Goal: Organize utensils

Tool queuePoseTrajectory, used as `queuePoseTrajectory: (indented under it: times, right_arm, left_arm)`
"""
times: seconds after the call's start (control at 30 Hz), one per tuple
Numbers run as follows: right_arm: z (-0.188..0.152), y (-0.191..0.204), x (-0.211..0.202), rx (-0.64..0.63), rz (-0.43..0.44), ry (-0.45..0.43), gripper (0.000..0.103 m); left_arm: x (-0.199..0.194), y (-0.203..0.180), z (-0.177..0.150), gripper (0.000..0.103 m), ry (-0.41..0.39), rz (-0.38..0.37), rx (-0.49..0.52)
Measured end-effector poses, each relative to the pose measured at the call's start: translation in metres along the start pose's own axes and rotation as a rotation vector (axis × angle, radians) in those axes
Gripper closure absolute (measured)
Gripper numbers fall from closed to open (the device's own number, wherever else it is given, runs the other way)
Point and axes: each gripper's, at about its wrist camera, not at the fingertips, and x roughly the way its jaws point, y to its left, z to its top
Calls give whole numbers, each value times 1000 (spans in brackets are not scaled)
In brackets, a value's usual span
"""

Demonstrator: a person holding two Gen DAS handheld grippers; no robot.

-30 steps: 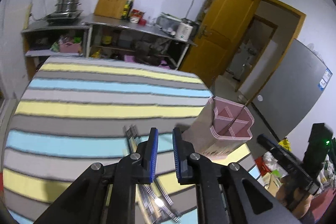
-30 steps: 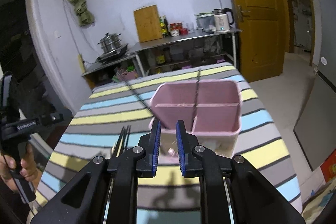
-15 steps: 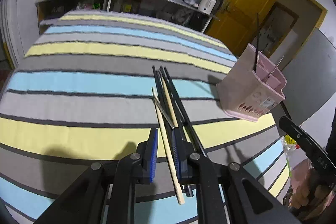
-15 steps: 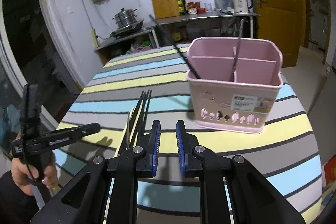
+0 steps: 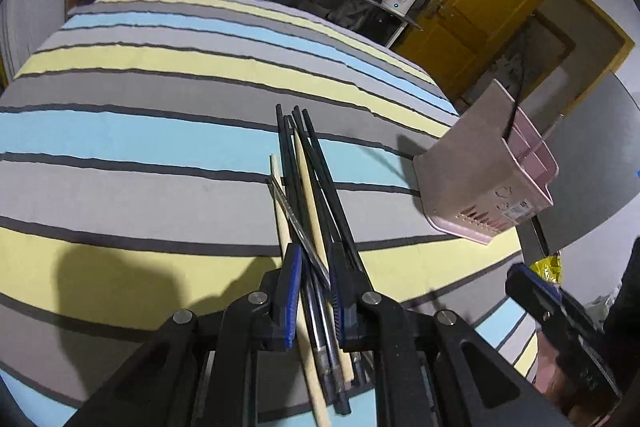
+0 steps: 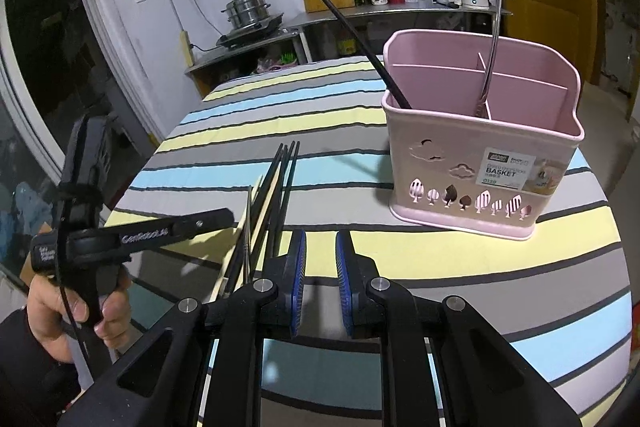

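Chopsticks (image 5: 308, 187): light, stiff, slick, roll easily; pinch 1 mid-shaft. L gripper (image 5: 314, 291) straddles bundle, grip unclear. R gripper (image 6: 321, 281) released, empty.

One pink utensil basket (image 6: 476, 163) stands on the striped tabletop (image 6: 400, 255), holding one black chopstick (image 6: 352, 31) and one metal utensil (image 6: 490, 67). A loose bundle lies beside it: about four black chopsticks (image 5: 320, 179), two wooden chopsticks (image 5: 306, 183) and one metal chopstick (image 5: 294, 215).

Chopsticks (image 6: 276, 195) lie on table (image 6: 400, 267) left of basket (image 6: 480, 163), w/ two utensils (image 6: 488, 67) standing inside.
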Motion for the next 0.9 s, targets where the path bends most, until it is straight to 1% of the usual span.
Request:
queuePoseTrajectory:
  times: [0.1, 0.3, 0.5, 0.57, 0.6, 0.67, 0.83, 0.9]
  right_arm:
    - [0, -2, 2, 5, -1, 5, 87]
    - [-2, -6, 7, 15, 1, 13, 87]
    - [-3, -6, 12, 19, 9, 20, 87]
    - [-4, -6, 14, 19, 12, 23, 87]
    - [-4, -7, 15, 20, 13, 24, 87]
    - [-4, -7, 16, 21, 16, 25, 87]
    - [-4, -9, 20, 24, 20, 32, 87]
    - [-3, -9, 22, 24, 22, 34, 87]
  left_arm:
    - [9, -1, 4, 90, 11, 9, -16]
    - [25, -2, 10, 90, 36, 58, -25]
    - [33, -10, 14, 90, 34, 93, 3]
    - [38, -11, 14, 90, 52, 126, 9]
    - [38, -11, 14, 90, 38, 133, 12]
    - [38, -12, 14, 91, 38, 143, 19]
    - [35, -8, 14, 93, 28, 133, 7]
    - [31, -7, 14, 98, 16, 114, 1]
